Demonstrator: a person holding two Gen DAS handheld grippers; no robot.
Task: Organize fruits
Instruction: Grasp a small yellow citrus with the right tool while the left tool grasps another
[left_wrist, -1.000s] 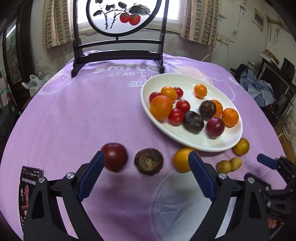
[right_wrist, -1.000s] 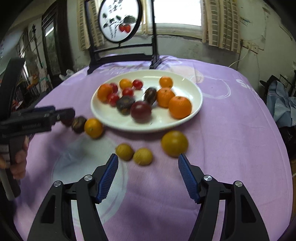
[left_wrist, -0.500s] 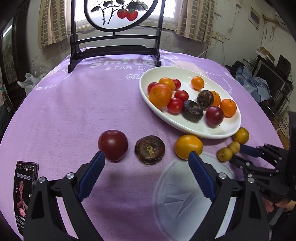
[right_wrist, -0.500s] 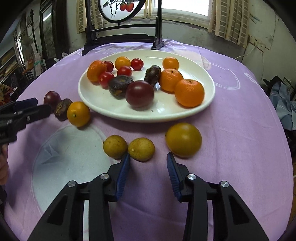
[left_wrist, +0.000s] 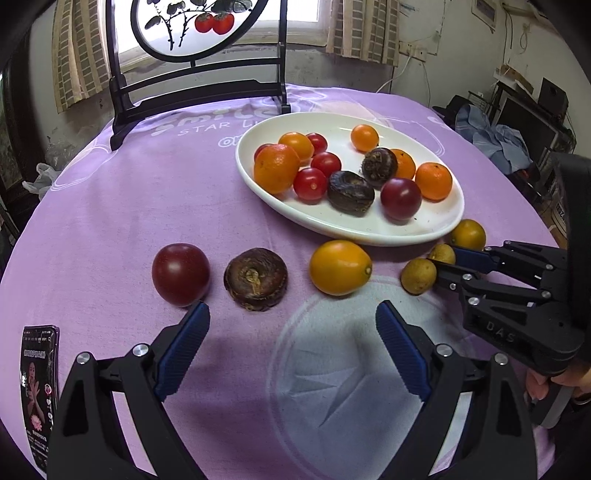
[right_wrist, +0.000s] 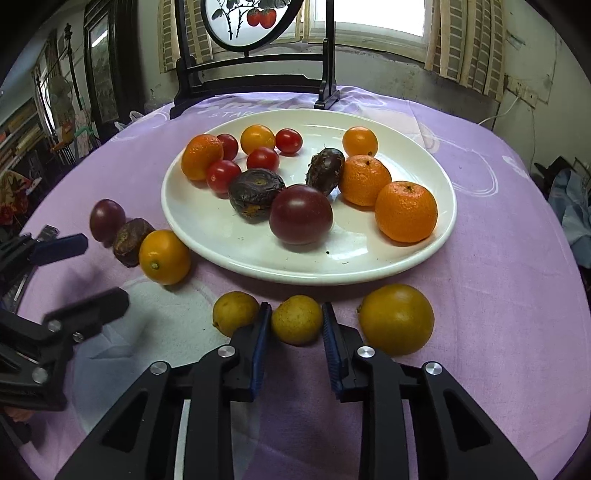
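Note:
My right gripper (right_wrist: 295, 326) is shut on a small yellow-brown fruit (right_wrist: 296, 319) lying on the purple cloth in front of the white plate (right_wrist: 314, 273). A matching small fruit (right_wrist: 235, 314) touches its left finger, and a larger yellow fruit (right_wrist: 396, 319) lies to the right. My left gripper (left_wrist: 291, 314) stands open just short of a wrinkled brown fruit (left_wrist: 256, 278), with nothing between its fingers. A dark red fruit (left_wrist: 181, 274) lies left of it and an orange fruit (left_wrist: 340, 267) to the right. The plate (left_wrist: 369, 232) holds several oranges, tomatoes and dark fruits.
A black stand with a round painted screen (left_wrist: 195, 74) stands at the table's far edge. A phone (left_wrist: 38, 387) lies near the left front edge. A pale round patch (left_wrist: 351, 369) marks the cloth. Clutter and clothes (left_wrist: 495, 140) sit beyond the right edge.
The right gripper moved forward to the small yellow-brown fruit and closed its jaws on it. The left gripper drifted slightly closer to the loose fruits and stayed open.

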